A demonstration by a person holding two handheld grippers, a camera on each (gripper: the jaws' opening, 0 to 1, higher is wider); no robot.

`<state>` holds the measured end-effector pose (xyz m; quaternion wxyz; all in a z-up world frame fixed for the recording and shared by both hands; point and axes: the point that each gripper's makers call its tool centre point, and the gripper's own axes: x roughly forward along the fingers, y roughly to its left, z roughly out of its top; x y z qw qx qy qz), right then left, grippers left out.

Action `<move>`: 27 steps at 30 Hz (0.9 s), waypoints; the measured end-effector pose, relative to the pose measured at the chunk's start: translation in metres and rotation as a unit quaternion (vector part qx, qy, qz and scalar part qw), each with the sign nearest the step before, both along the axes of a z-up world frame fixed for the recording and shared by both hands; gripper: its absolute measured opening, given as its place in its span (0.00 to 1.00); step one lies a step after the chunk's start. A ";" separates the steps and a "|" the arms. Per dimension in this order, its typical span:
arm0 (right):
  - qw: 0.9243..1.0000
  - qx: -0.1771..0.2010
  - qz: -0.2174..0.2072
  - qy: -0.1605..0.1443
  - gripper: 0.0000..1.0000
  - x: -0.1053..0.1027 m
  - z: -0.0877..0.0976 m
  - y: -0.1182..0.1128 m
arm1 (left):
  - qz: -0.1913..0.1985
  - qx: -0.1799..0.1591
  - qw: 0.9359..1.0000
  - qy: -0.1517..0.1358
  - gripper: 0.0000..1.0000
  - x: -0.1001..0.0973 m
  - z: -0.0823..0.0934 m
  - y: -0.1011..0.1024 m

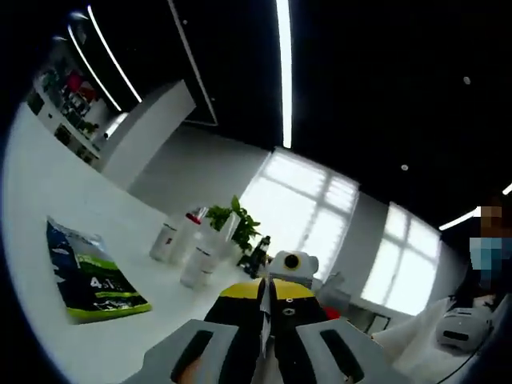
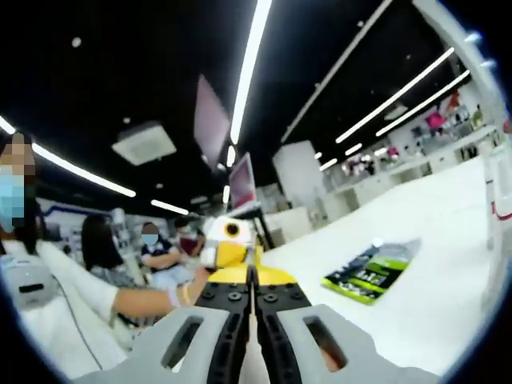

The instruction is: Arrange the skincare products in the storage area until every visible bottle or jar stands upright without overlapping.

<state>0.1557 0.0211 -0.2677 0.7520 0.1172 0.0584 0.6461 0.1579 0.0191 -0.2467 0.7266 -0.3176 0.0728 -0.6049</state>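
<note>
We judge that no arranging is in hand yet: both claws are held up off the counter (image 1: 48,200), tilted so that ceiling lights take most of each view. In the left gripper view the left claw (image 1: 266,320) rises from the bottom centre with its jaws pressed together, holding nothing. The skincare bottles (image 1: 188,240) cluster just left of centre, upright and close together beside a small green plant (image 1: 240,224); whether any overlap we cannot tell at this size. One bottle has a red cap.

A green and dark pouch (image 1: 92,276) lies flat at lower left, well apart from the bottles. We read "4:1" on it; the rest is too small.

In the right gripper view the right claw (image 2: 254,320) is likewise closed and empty at bottom centre, the same pouch lying to its right.

Next, we think, a claw must open, come down toward the cluster and approach one bottle without knocking its neighbours.
</note>
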 end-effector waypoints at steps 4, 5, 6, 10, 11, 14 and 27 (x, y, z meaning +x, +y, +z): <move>1.000 -0.019 0.001 -0.009 0.00 -0.001 -0.009 0.009 | -0.001 -0.006 1.000 0.000 0.01 0.002 0.003 0.003; 1.000 -0.014 0.000 -0.009 0.00 0.001 -0.007 0.008 | 0.002 -0.007 1.000 0.002 0.01 0.008 0.004 0.008; 1.000 -0.005 0.001 -0.004 0.00 0.002 -0.005 0.007 | 0.003 -0.012 1.000 0.002 0.01 0.010 0.005 0.009; 1.000 -0.001 0.002 0.005 0.03 0.005 -0.005 0.006 | -0.002 -0.019 1.000 0.008 0.01 0.010 0.006 0.008; 1.000 -0.002 0.001 0.005 0.06 0.005 -0.005 0.006 | -0.003 -0.018 1.000 0.007 0.01 0.009 0.006 0.007; 1.000 0.001 0.012 0.008 0.09 0.002 -0.005 0.009 | -0.012 -0.005 1.000 0.000 0.01 0.002 0.003 -0.001; 0.997 0.062 -0.015 0.034 0.00 0.014 0.016 -0.014 | 0.006 0.054 0.998 -0.035 0.20 0.005 -0.016 -0.008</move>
